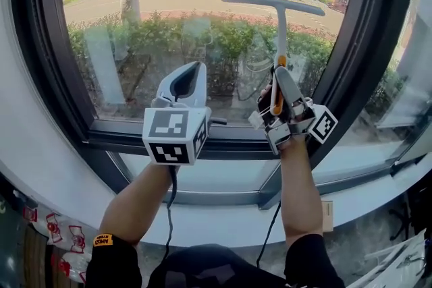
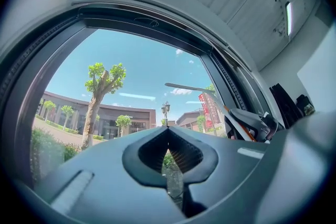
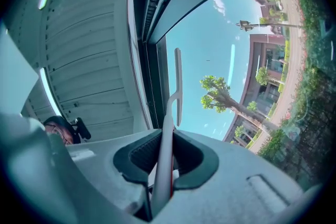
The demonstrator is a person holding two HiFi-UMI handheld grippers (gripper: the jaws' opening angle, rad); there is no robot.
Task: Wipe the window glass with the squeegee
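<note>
Squeegee point(image 1: 281, 30), upper right at the window glass point(image 1: 169, 44), we pinch in our right gripper point(image 1: 277, 88); our left gripper point(image 1: 189, 77) has its jaws pressed together, empty.

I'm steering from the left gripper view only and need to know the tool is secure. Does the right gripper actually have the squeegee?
Observer: Yes. In the right gripper view, the right gripper is shut on the handle of the squeegee, which runs straight out between the jaws.
Operator: Where is the blade on the pane?
Observer: In the head view it lies level, high on the right part of the window glass, with the handle running down to the gripper.
Operator: And my left gripper relative to it?
Observer: The left gripper is below and left of the blade, in front of the lower glass, just above the window frame.
</note>
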